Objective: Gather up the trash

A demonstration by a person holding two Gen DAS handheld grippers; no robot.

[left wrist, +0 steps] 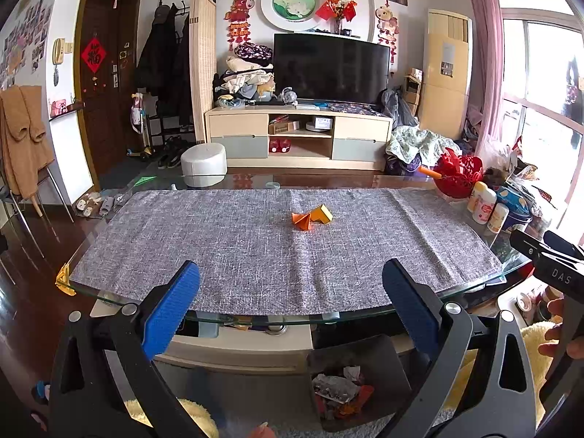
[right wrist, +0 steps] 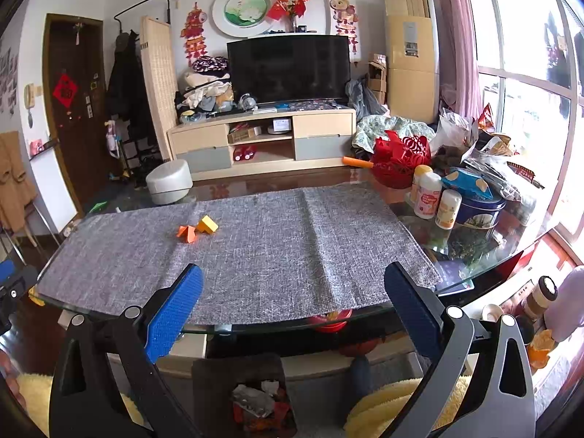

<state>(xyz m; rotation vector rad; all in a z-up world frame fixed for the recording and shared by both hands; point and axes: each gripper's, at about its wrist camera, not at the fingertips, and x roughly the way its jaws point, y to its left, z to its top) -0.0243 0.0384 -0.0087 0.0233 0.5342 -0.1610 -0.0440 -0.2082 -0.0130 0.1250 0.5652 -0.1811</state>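
The left gripper hovered at the near edge of the glass desk, its blue-padded jaws spread wide apart with nothing between them. The right gripper hung in much the same pose over the same edge — jaws wide apart and empty too.

On the grey cloth covering the desk lay the trash: an orange folded paper scrap and a yellow folded paper scrap, touching or nearly so, well beyond both grippers. From the right wrist view the orange scrap and the yellow one sat left of centre.

Below the desk's near edge stood a dark bin on the floor, already holding crumpled paper and wrappers; the right wrist view showed the same bin between the two jaws.

At the desk's right end, off the cloth, were a red cut-out basket, three small white bottles and a blue round tin, standing close together.
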